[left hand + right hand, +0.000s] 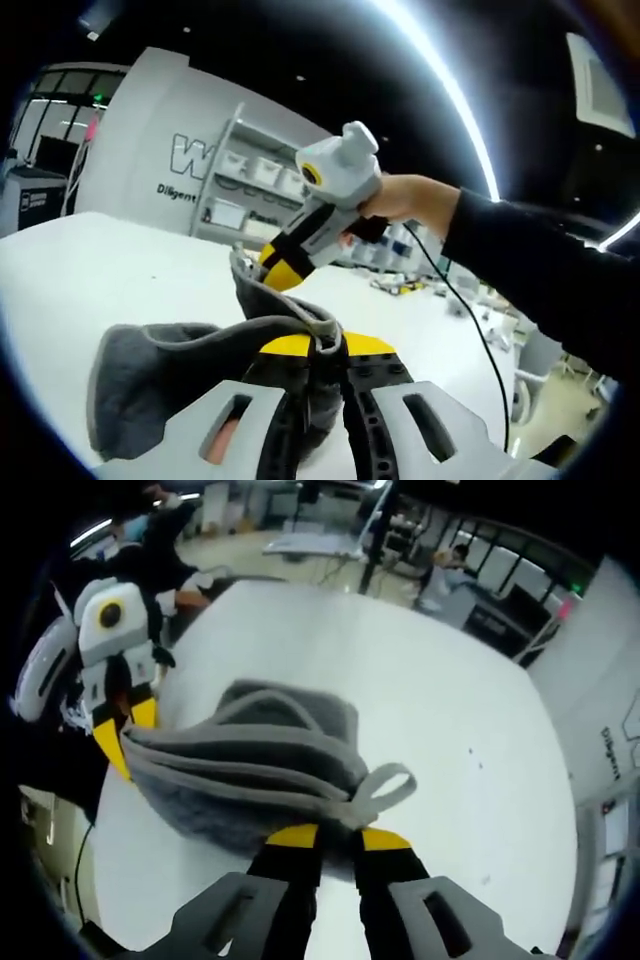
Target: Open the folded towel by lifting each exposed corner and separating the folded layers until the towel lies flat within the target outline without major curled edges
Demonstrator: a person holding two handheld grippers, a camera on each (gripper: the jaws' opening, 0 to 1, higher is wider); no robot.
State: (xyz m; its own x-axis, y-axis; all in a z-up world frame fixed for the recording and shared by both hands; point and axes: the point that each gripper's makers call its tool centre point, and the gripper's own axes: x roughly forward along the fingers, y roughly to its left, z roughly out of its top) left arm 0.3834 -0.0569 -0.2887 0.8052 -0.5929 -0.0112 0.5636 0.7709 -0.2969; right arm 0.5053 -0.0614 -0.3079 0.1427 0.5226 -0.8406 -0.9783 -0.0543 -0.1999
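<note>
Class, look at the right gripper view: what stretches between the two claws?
The grey towel spans the whole gap, held off the white table. The right claw clamps its near edge by the loop; the left claw grips the far corner.

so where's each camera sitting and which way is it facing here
Left gripper view: rides the left gripper, looking across the white table toward a wall with shelves; its jaws are closed on the folded grey terry towel; a hand and dark sleeve show.
Right gripper view: rides the right gripper, looking down the table toward the room.
Shared: the towel, the table and both grippers, each clamping an opposite edge.
</note>
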